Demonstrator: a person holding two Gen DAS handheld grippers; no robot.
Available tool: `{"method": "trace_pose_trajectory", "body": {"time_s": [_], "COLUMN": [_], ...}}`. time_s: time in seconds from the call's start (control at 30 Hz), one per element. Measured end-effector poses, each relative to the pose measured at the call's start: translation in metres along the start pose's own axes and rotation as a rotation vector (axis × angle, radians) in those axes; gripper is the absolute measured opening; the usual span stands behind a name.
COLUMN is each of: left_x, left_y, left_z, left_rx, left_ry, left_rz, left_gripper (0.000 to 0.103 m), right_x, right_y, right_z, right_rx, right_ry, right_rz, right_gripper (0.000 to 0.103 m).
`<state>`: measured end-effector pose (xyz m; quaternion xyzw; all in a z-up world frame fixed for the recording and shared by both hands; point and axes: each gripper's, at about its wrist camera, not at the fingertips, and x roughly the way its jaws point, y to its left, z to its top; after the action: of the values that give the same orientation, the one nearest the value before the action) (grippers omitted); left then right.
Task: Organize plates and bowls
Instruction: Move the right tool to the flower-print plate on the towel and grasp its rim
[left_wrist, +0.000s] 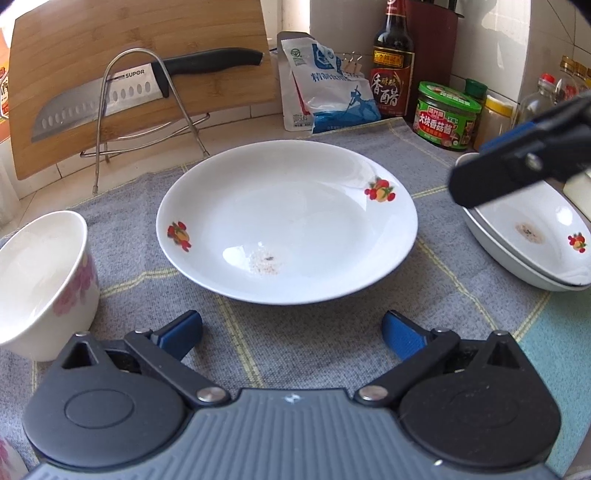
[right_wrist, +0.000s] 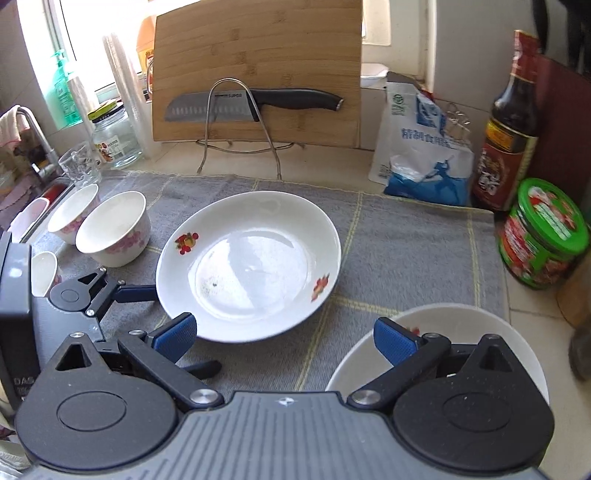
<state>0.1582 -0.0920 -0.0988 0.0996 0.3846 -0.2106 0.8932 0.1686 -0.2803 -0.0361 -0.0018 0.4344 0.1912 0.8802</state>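
A white plate (left_wrist: 287, 221) with fruit prints lies on the grey cloth (left_wrist: 436, 295), just ahead of my left gripper (left_wrist: 291, 328). That gripper is open, with only cloth between its fingers. A white bowl (left_wrist: 40, 280) with pink flowers stands at its left. Two stacked plates (left_wrist: 532, 243) sit at the right, and a finger (left_wrist: 480, 181) of the right gripper hangs over their far rim. In the right wrist view my right gripper (right_wrist: 284, 332) is open and holds nothing. It is between the lone plate (right_wrist: 247, 266) and the stack (right_wrist: 450, 317). Several flowered bowls (right_wrist: 114, 232) stand left.
A bamboo cutting board (right_wrist: 258, 70) and a knife (right_wrist: 255, 103) on a wire rack stand at the back. A salt bag (right_wrist: 421, 155), a vinegar bottle (right_wrist: 506, 129) and a green-lidded jar (right_wrist: 543, 236) line the right. A glass (right_wrist: 79, 166) and a tap (right_wrist: 37, 136) are at the left.
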Motion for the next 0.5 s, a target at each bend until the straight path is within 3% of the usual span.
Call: {"method": "trace_pose_trajectory", "body": {"time_s": [0.23, 0.5], "left_x": [0.005, 0.009], "left_y": [0.0, 0.0], "left_z": [0.004, 0.007], "left_rx": [-0.012, -0.046], "left_ry": [-0.002, -0.003], "left_rz": [0.01, 0.038], "left_gripper": [0.103, 0.103], "right_x": [0.044, 0.086], "right_y": [-0.014, -0.022], "right_z": [0.03, 0.063], "right_rx": [-0.017, -0.115], "right_ry": [0.105, 0.185], "right_rz": [0.132, 0.131], "right_gripper": [0.103, 0.103]}}
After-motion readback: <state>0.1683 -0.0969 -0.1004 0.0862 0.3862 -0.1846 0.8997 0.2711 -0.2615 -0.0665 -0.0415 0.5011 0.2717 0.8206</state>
